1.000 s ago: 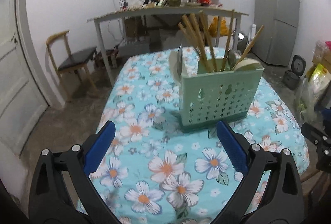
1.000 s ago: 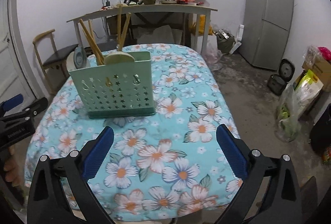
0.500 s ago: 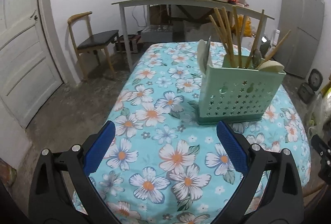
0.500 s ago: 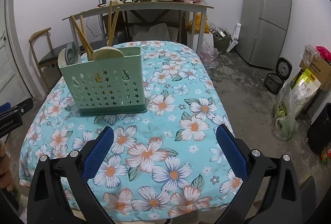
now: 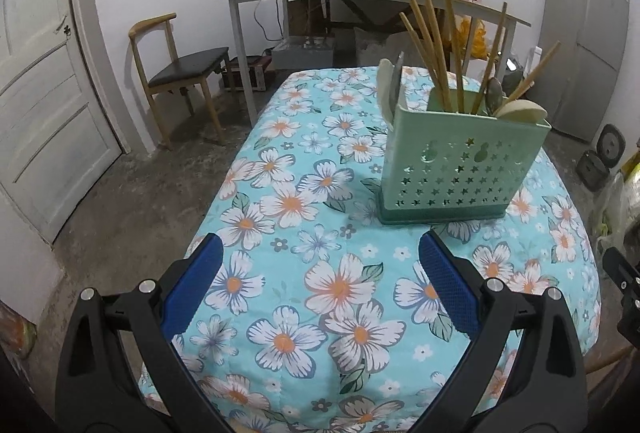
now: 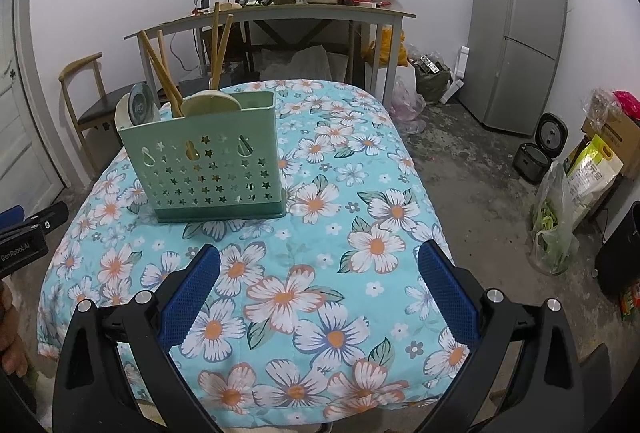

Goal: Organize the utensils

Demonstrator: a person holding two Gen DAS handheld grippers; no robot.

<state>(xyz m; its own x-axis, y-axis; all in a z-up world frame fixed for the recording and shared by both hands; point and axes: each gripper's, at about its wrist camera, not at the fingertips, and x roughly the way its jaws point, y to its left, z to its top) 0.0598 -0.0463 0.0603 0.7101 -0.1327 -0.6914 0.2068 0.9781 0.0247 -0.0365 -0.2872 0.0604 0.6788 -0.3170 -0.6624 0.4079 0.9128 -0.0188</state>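
Mint-green plastic, the caddy (image 5: pixel 460 161) stands upright on the flowered desk (image 5: pixel 304 273), with chopsticks (image 5: pixel 434 53) and spoons (image 5: pixel 520 110) upright inside it, so the sorting looks finished (nothing loose on the cloth that I can see). My left tongs (image 5: pixel 320 289) are spread wide and empty, the caddy ahead and to their right. My right tongs (image 6: pixel 318 287) are also wide open, holding nothing; the caddy sits ahead, to their left.

left gripper (image 5: pixel 320 257) further left (leftward swing)
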